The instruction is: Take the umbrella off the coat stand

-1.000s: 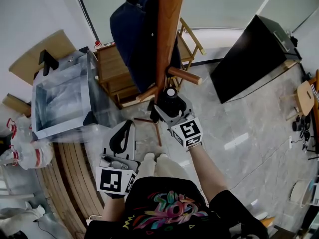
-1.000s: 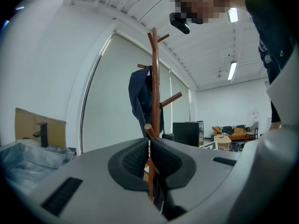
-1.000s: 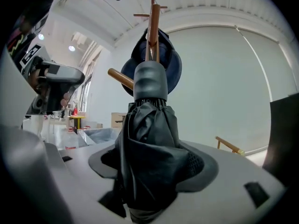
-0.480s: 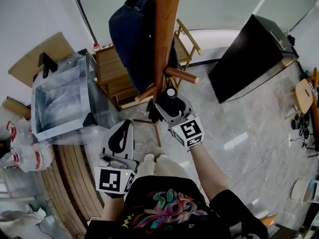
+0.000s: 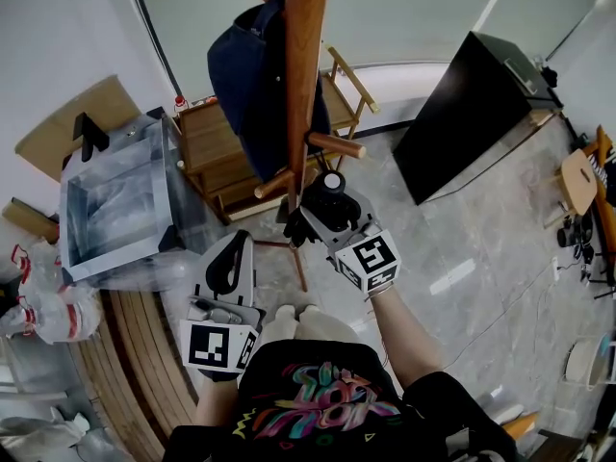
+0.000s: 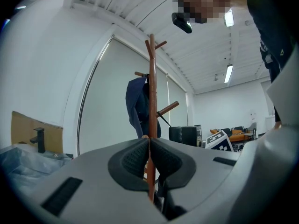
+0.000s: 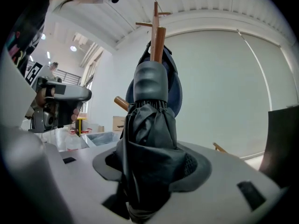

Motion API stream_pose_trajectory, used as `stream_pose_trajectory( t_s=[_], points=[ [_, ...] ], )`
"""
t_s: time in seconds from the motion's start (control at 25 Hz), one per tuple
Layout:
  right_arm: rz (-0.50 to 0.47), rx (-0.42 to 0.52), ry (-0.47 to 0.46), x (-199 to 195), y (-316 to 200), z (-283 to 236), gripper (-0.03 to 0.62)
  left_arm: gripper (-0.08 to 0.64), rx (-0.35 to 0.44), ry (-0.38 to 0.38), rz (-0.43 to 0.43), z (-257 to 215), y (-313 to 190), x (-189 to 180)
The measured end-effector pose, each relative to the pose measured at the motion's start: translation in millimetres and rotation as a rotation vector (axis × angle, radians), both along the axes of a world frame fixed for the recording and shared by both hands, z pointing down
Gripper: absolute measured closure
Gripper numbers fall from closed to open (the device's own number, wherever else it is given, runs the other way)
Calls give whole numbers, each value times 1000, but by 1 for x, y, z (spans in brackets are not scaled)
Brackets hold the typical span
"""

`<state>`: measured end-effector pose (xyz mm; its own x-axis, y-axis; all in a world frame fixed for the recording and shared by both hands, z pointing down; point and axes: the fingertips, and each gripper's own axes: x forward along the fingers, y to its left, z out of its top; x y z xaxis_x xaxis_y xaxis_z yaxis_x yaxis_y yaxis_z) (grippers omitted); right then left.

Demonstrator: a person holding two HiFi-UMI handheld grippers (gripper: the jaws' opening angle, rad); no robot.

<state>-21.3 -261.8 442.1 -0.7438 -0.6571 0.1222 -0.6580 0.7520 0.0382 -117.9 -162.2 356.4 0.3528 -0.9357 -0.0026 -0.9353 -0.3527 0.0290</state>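
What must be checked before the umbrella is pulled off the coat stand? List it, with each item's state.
1. Right gripper grips umbrella: ok; its jaws have just been closing and now press the folded fabric.
2. Umbrella unhooked from the coat stand: cannot tell; its hanging point is hidden.
3. Left gripper out of the way: ok; shut, empty, held low.
4. Blue jacket clear of umbrella: ok; it hangs on the stand's far side.
5. Coat stand upright: ok.

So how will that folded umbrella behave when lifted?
Probably squashy: loose umbrella fabric bunches in the right gripper, whose jaws just closed on it, so it may slip. The hard cap suggests a stiff core that shouldn't droop.
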Motion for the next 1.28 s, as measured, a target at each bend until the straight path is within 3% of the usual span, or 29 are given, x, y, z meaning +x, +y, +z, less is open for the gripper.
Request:
stream_pose_trajectory(
  t_s=[0.8,1.28],
  points=[
    [43,84,-59,41,32,-90,330,529,68,-10,60,-29,14,24],
    [128,118,-67,88,64,-113,330,529,97,-9,125,-34,13,45]
  ],
)
